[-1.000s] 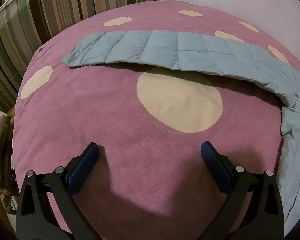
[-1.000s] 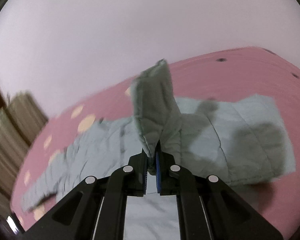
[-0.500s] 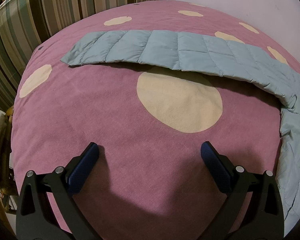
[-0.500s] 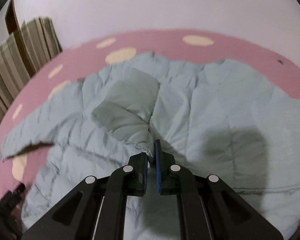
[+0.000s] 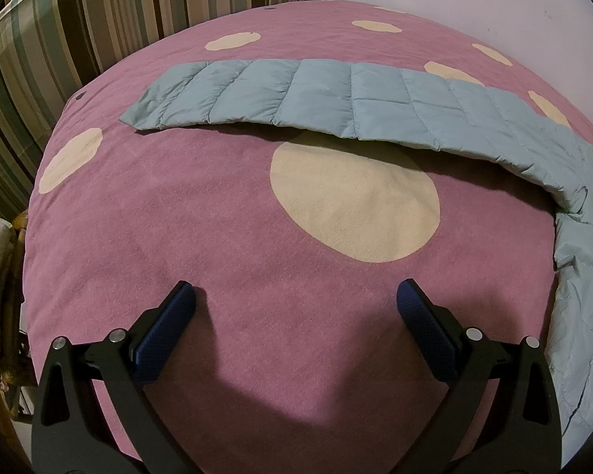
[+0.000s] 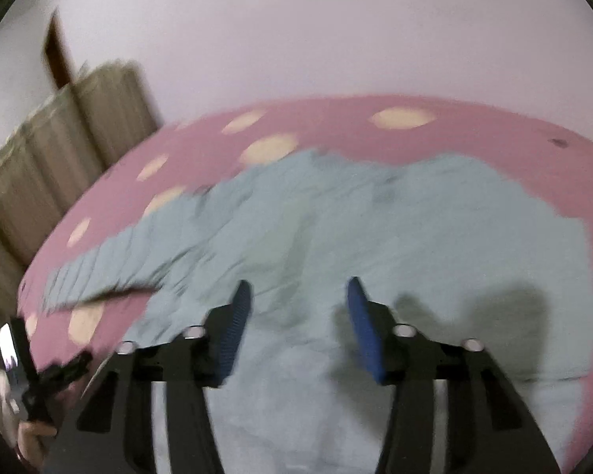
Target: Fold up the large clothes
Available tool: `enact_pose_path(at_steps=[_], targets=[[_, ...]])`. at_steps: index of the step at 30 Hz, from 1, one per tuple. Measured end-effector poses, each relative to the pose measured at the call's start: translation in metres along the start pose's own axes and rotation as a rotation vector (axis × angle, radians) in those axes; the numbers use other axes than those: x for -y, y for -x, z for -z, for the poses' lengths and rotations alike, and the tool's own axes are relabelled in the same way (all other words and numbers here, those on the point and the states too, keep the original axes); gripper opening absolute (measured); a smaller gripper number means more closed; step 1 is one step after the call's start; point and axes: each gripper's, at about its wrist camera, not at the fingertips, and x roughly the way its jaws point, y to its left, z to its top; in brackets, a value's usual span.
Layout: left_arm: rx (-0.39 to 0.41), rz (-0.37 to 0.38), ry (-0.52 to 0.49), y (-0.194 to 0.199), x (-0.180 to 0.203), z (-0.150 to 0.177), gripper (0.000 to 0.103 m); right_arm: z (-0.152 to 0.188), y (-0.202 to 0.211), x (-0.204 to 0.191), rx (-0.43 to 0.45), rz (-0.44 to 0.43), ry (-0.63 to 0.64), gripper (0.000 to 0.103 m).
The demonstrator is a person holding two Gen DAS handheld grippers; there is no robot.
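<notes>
On the pink bedspread (image 5: 217,237), jacket sleeve (image 5: 296,98) outstretched; right wrist view, jacket body blurred, jaws just parted, empty; left jaws wide.

**Two wrist cameras over one bed**

The left wrist view looks steeply down from close above the pink spotted bedspread (image 5: 217,237), facing the striped curtain (image 5: 79,19), with the quilted jacket's sleeve (image 5: 316,94) lying across its far half. The right wrist view, blurred, looks down less steeply over the jacket's body (image 6: 415,245) toward the white wall (image 6: 336,27). Both share bedspread, jacket and curtain.
</notes>
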Motion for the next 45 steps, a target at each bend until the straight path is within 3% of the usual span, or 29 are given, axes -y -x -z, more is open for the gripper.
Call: enact_pose_path(at_steps=[3,7,12,16,20,27,32,38,39,42,45], targets=[[0.0,-0.004,-0.003,0.0,0.001,0.0,0.101,-0.017,0.014,0.071,0.051,0.134,-0.12,0.032],[0.0,-0.006,-0.006,-0.001,0.0,0.0,0.101,-0.032,0.012,0.166,0.067,0.338,-0.252,0.031],[0.0,-0.008,-0.007,-0.002,-0.001,0.0,0.101,-0.028,-0.032,0.206,-0.05,0.381,-0.263,0.031],[0.0,-0.01,-0.009,-0.002,-0.001,0.0,0.101,-0.01,-0.065,0.216,-0.139,0.383,-0.268,0.031],[0.0,-0.013,-0.012,-0.002,-0.001,0.0,0.101,-0.009,-0.065,0.213,-0.124,0.388,-0.249,0.031],[0.0,-0.012,-0.013,-0.002,-0.002,0.0,0.101,0.003,-0.017,0.191,-0.037,0.366,-0.254,0.031],[0.001,-0.012,-0.012,-0.003,-0.002,-0.001,0.101,0.031,-0.042,0.193,-0.131,0.375,-0.253,0.03],[0.0,-0.011,-0.012,-0.003,-0.001,0.0,0.101,0.021,-0.021,0.18,-0.084,0.375,-0.266,0.032],[0.0,-0.012,-0.012,-0.002,-0.001,0.0,0.101,0.02,-0.012,0.172,-0.06,0.365,-0.266,0.035],[0.001,-0.01,-0.011,-0.003,-0.002,0.0,0.101,0.026,0.01,0.145,-0.008,0.343,-0.264,0.063],[0.0,-0.009,-0.01,-0.003,-0.001,0.0,0.101,0.032,0.014,0.122,-0.002,0.32,-0.233,0.065]])
